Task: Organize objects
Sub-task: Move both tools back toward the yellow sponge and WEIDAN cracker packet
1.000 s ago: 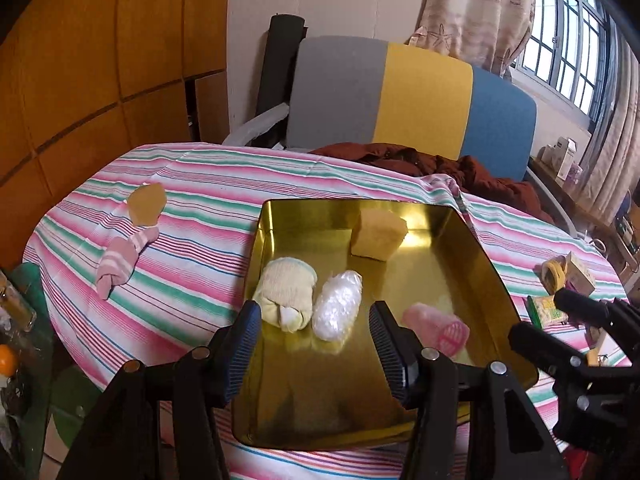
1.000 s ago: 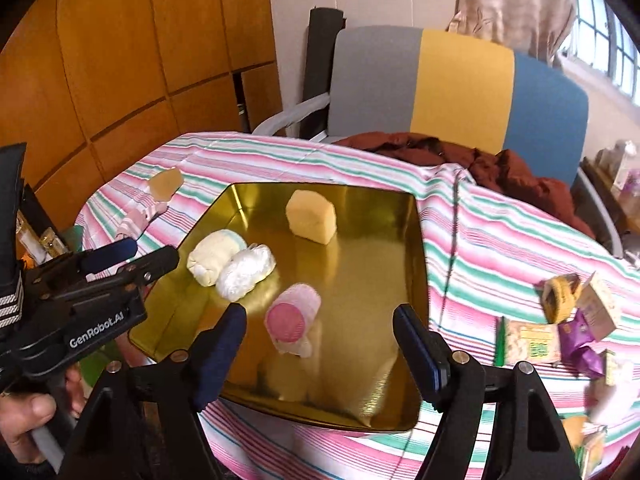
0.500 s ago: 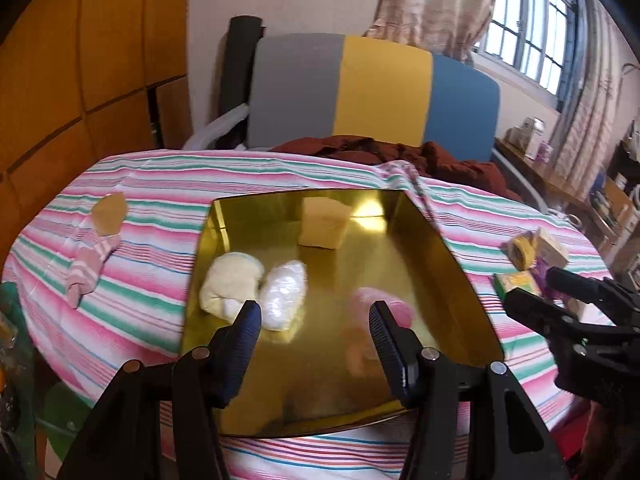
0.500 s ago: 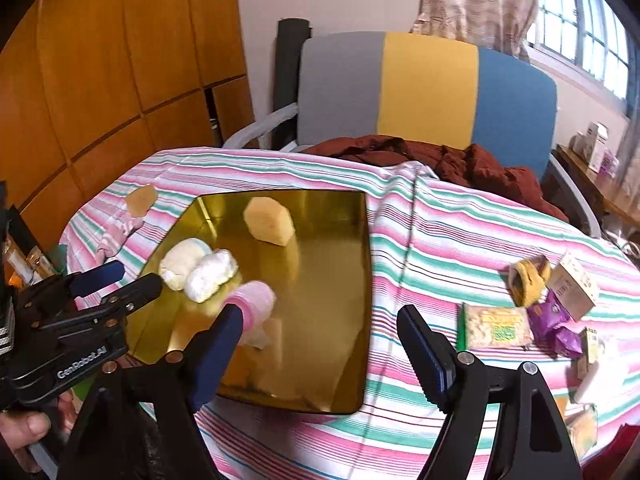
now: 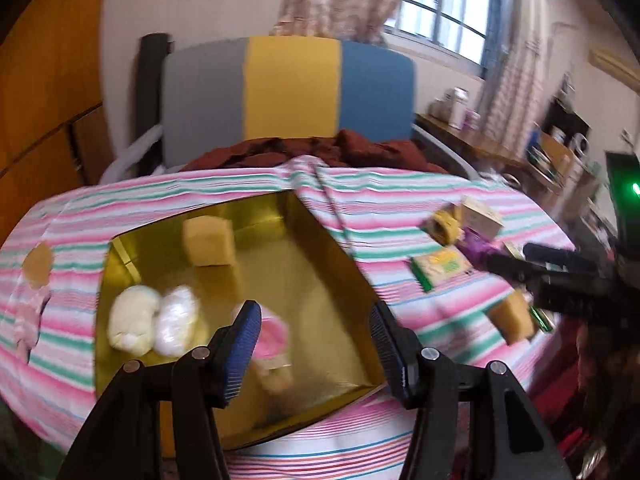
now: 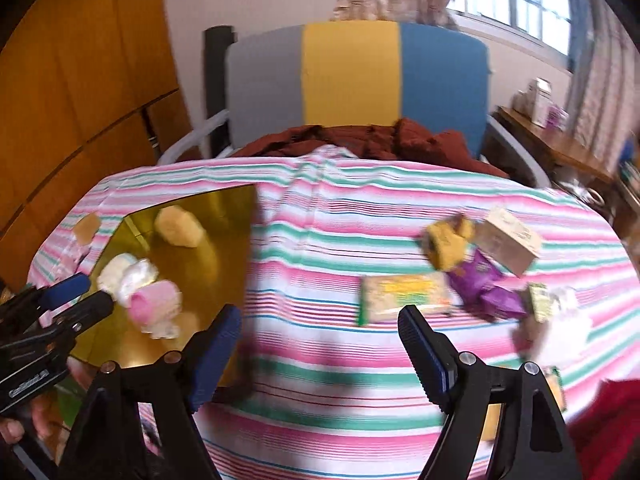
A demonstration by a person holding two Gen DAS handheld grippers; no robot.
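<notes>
At the bottom of the left wrist view, the left tongs (image 5: 314,346) stand partly open with nothing between the blue pads, hanging over the near edge of the gold tray (image 5: 340,280). Just past them in the tray lie a pink roll (image 5: 272,334), a white bundle (image 5: 176,320) touching a cream bundle (image 5: 132,318), and further back a yellow sponge block (image 5: 208,240).

In the right wrist view, the right tongs (image 6: 320,354) gape wide and empty, their jaws having just been opening, above the striped table (image 6: 320,264). Beyond them at right sits a cluster of snack packets: a green-edged packet (image 6: 400,296), a purple packet (image 6: 484,284), a yellow packet (image 6: 446,244) and a small carton (image 6: 508,244). A grey, yellow and blue chair (image 6: 352,80) stands behind.
</notes>
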